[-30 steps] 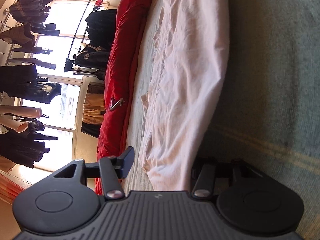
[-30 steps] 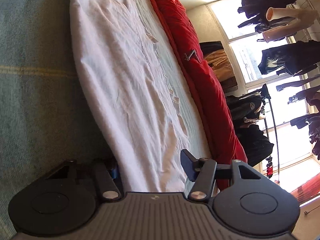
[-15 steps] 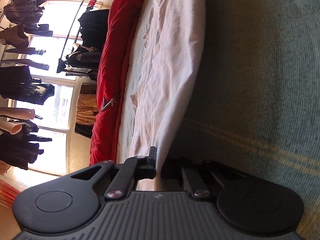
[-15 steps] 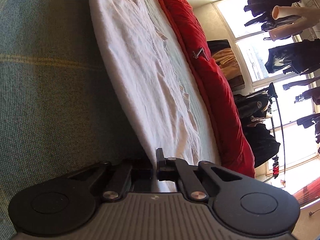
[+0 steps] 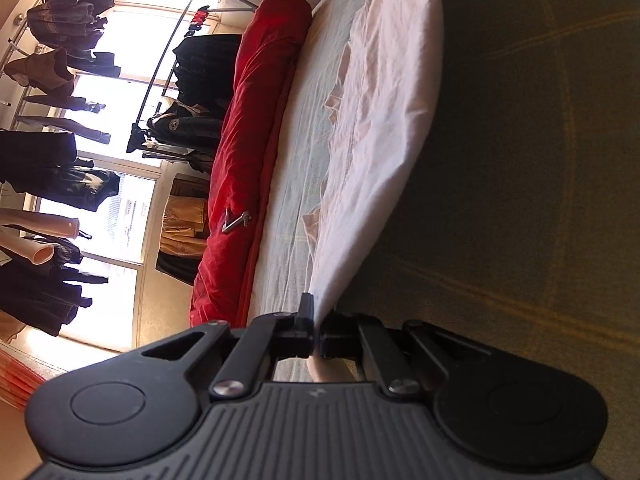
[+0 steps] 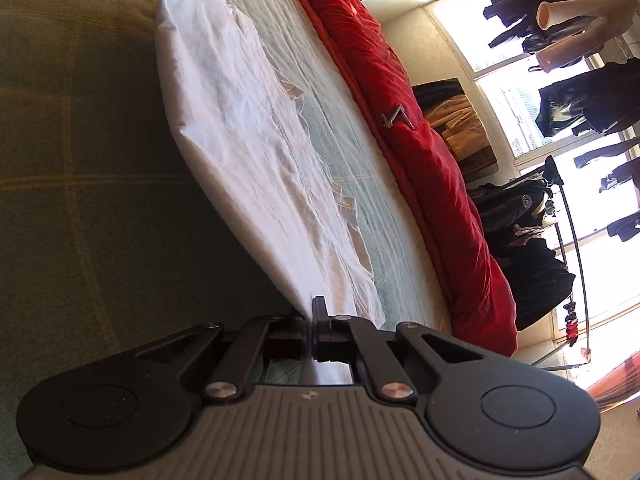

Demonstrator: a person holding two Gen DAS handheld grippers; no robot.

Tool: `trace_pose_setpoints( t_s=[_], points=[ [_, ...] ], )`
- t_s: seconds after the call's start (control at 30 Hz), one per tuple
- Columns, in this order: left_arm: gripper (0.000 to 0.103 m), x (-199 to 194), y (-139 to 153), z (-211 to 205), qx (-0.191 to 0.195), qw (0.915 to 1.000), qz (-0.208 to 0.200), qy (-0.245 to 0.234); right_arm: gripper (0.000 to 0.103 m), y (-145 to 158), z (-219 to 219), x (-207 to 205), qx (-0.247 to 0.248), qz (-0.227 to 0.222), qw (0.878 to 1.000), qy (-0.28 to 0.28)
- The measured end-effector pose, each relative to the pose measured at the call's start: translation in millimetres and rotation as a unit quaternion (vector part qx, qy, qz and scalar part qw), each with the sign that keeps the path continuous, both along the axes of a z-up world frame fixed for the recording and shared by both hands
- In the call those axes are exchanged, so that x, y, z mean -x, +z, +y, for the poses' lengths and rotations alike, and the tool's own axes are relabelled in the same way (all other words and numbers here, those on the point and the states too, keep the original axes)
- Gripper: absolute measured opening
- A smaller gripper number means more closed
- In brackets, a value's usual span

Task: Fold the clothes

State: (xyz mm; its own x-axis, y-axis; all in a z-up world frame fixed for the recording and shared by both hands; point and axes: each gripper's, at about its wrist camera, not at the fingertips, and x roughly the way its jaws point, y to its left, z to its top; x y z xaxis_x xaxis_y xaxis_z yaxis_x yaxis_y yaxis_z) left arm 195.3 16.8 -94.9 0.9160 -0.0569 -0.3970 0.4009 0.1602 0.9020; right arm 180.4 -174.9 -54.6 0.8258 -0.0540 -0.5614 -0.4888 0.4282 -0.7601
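A corner of the pale pink garment [image 5: 384, 128] is clenched in the left tongs [image 5: 316, 330], another in the right tongs [image 6: 310, 330]. The edge is thereby stretched taut ahead, probably for a fold across the bed [image 6: 80, 160].

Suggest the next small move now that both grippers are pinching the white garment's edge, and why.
Probably lift both together and carry the edge toward the red duvet. The left gripper and right gripper are each shut on the white garment, its near edge already raised.
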Motion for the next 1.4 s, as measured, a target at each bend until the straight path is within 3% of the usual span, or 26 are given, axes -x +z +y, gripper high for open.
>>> trace_pose_setpoints(
  t_s=[0.33,0.53,0.73,0.83,0.97,1.03,1.07,1.13,1.23,1.33,1.4],
  points=[
    [0.001,91,22,4,0.002,0.9993,0.034,-0.012,0.002,26,3,98,-0.022,0.064,0.998,0.014],
    [0.002,118,10,9,-0.003,0.9977,0.066,-0.012,0.003,13,4,122,-0.031,0.112,0.993,0.000],
    [0.007,128,-6,22,-0.005,0.9905,0.137,0.008,0.012,-3,-4,132,-0.038,0.184,0.982,-0.015],
    [0.011,131,9,33,0.022,0.9832,0.180,0.019,0.014,16,-19,133,-0.080,0.192,0.978,-0.036],
    [0.012,117,53,49,0.121,0.9772,0.168,0.044,0.031,55,-40,127,-0.174,0.174,0.968,-0.057],
    [0.012,97,74,54,0.198,0.9656,0.151,0.073,0.042,68,-48,119,-0.230,0.152,0.959,-0.066],
    [0.015,85,81,57,0.241,0.9544,0.152,0.090,0.045,72,-51,114,-0.253,0.143,0.954,-0.069],
    [0.027,56,86,64,0.323,0.9228,0.172,0.121,0.050,63,-54,99,-0.299,0.144,0.939,-0.086],
    [0.029,30,72,74,0.421,0.8717,0.202,0.150,0.050,47,-57,78,-0.363,0.150,0.913,-0.112],
    [0.031,22,49,85,0.490,0.8248,0.214,0.184,0.051,17,-65,64,-0.423,0.153,0.881,-0.148],
    [0.031,21,35,90,0.517,0.8008,0.218,0.209,0.058,1,-72,66,-0.438,0.142,0.871,-0.169]
  ],
)
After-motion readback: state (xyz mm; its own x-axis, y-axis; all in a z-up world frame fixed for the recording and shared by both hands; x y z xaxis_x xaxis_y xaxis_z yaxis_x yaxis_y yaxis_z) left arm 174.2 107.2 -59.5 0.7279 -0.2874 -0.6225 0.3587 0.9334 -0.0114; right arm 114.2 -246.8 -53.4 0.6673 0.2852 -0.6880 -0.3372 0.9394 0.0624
